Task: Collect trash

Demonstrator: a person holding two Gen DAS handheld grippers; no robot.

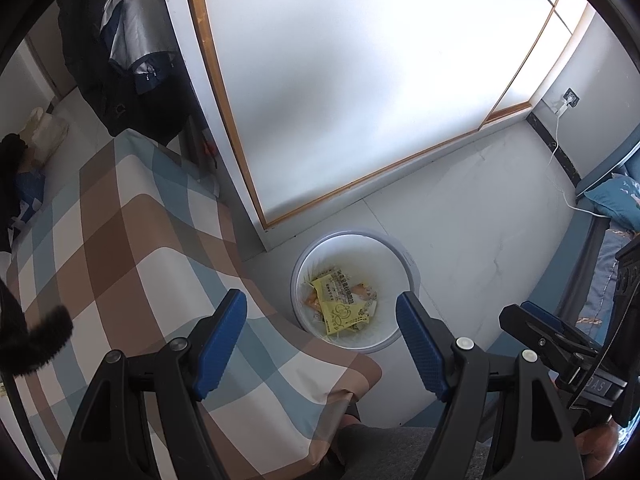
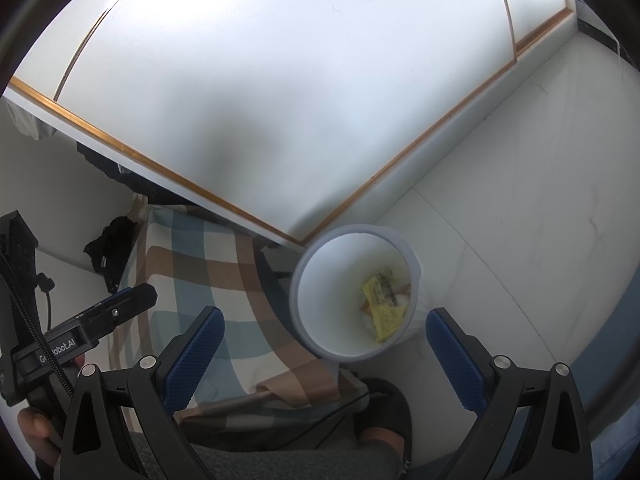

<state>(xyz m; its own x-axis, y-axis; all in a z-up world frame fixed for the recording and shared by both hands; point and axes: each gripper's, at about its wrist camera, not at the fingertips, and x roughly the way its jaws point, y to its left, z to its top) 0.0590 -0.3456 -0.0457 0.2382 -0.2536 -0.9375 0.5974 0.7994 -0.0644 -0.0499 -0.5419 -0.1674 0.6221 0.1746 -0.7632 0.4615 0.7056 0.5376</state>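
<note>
A round white trash bin (image 1: 320, 242) stands on the pale floor beside the plaid table; it also shows in the right wrist view (image 2: 320, 312). Inside lie yellow printed wrappers (image 1: 340, 310) and other scraps, which the right wrist view shows too (image 2: 384, 310). My left gripper (image 1: 320, 320) is open and empty, hovering above the bin. My right gripper (image 2: 324, 340) is open and empty, also above the bin. The right gripper shows at the lower right of the left wrist view (image 1: 552, 340), and the left gripper at the left of the right wrist view (image 2: 120, 308).
A table with a brown, blue and white plaid cloth (image 1: 120, 260) is left of the bin. A white sliding wardrobe door with wood trim (image 1: 360, 80) stands behind. A bed with blue bedding (image 1: 616, 200) and a white cable (image 1: 560, 168) are at right. My foot (image 2: 380, 408) is below the bin.
</note>
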